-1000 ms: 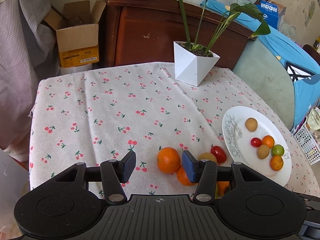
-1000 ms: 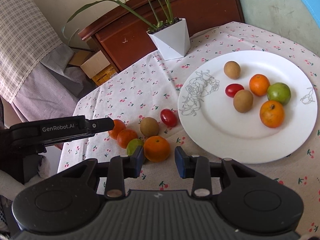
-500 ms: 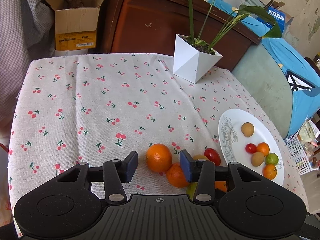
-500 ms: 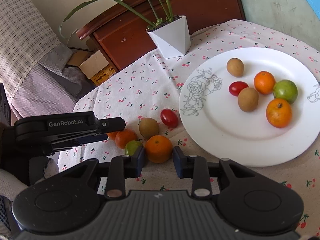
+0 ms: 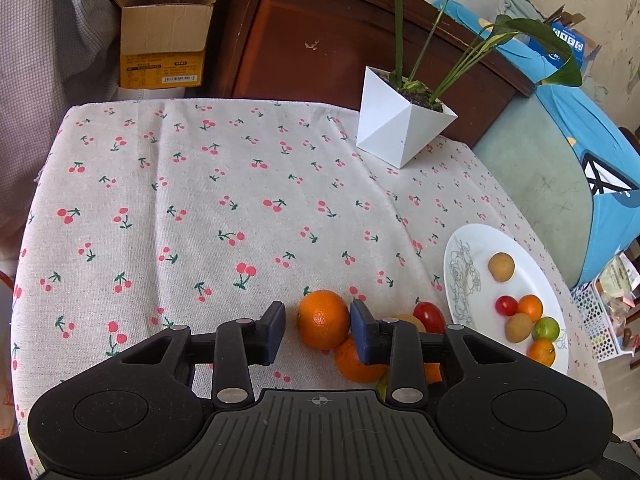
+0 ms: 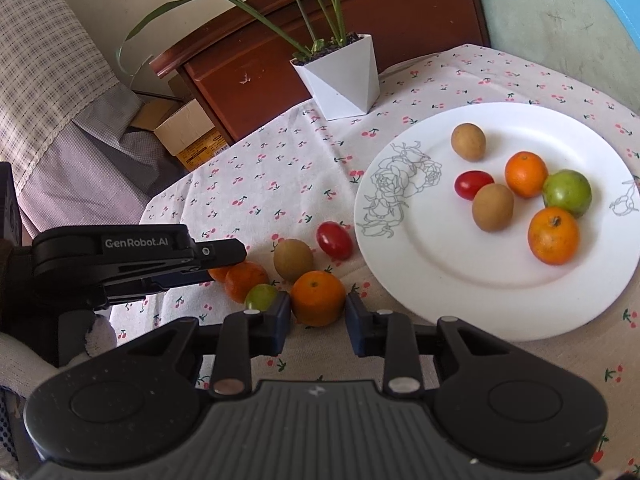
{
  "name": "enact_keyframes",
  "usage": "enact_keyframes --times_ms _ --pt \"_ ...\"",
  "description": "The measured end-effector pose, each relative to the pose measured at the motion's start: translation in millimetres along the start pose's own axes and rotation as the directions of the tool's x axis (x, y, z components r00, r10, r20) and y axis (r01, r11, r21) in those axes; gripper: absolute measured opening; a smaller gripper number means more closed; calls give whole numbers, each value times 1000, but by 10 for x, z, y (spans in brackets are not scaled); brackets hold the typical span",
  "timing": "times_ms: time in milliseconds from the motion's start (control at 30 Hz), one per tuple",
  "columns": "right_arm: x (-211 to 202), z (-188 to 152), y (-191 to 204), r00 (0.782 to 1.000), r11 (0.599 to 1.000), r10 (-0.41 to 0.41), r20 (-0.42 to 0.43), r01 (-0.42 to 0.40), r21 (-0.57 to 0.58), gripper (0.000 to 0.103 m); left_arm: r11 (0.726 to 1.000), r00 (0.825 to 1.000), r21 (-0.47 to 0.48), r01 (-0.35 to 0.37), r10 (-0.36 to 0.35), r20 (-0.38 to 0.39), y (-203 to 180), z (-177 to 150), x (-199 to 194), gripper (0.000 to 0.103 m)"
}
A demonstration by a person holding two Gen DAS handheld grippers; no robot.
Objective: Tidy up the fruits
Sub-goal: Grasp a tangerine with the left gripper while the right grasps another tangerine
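Several loose fruits lie on the cherry-print cloth left of a white plate. My left gripper is open around one orange; its right finger touches the fruit, the left stands apart. A second orange and a red tomato lie just beyond. My right gripper is open with another orange between its fingers. A brown fruit, a red tomato and a green fruit lie close by. The plate holds several fruits.
A white angular planter stands at the table's far edge, also in the right wrist view. A brown cabinet and a cardboard box are behind the table. A blue-covered chair is to the right.
Both grippers have moved forward onto their oranges. The left gripper's orange now lies between its fingers, and the right gripper's orange sits deeper between its fingers.
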State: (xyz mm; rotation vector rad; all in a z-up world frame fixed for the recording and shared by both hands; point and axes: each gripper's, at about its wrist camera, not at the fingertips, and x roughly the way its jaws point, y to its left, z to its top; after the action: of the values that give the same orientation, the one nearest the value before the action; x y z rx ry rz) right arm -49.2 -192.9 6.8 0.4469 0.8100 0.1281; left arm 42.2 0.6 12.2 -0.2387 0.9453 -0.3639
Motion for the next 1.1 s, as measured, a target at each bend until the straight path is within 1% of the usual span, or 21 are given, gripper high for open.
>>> enact_keyframes --times_ms 100,133,167,367,600,767,867,1000,1100 --pt "4 4 0 1000 1000 0 -1 0 2 30 1000 1000 25 0 0 4 -32 -12 5 32" --pt "4 5 0 1000 1000 0 0 0 3 30 1000 1000 26 0 0 5 -38 -15 9 31" --pt "2 5 1 1000 1000 0 0 0 4 30 1000 1000 23 0 -1 5 -35 -17 10 26" --pt "-28 21 12 1000 1000 8 9 -8 6 29 999 1000 51 -6 5 30 -76 -36 -40 26" --pt "-107 70 18 999 1000 23 40 -24 14 29 995 995 95 -34 24 99 -150 0 -169 26" --pt "-180 112 16 997 1000 26 66 -27 15 29 994 992 105 -34 21 125 -200 11 -217 26" --pt "-256 156 -14 995 999 25 94 -28 28 29 994 990 107 -22 7 140 -243 30 -253 26" --pt "-357 218 -101 991 998 -3 133 -6 65 29 993 987 117 -1 -18 158 -332 57 -299 26" --pt "-361 216 -179 990 995 -39 135 26 95 29 991 986 135 17 -39 164 -428 66 -301 26"
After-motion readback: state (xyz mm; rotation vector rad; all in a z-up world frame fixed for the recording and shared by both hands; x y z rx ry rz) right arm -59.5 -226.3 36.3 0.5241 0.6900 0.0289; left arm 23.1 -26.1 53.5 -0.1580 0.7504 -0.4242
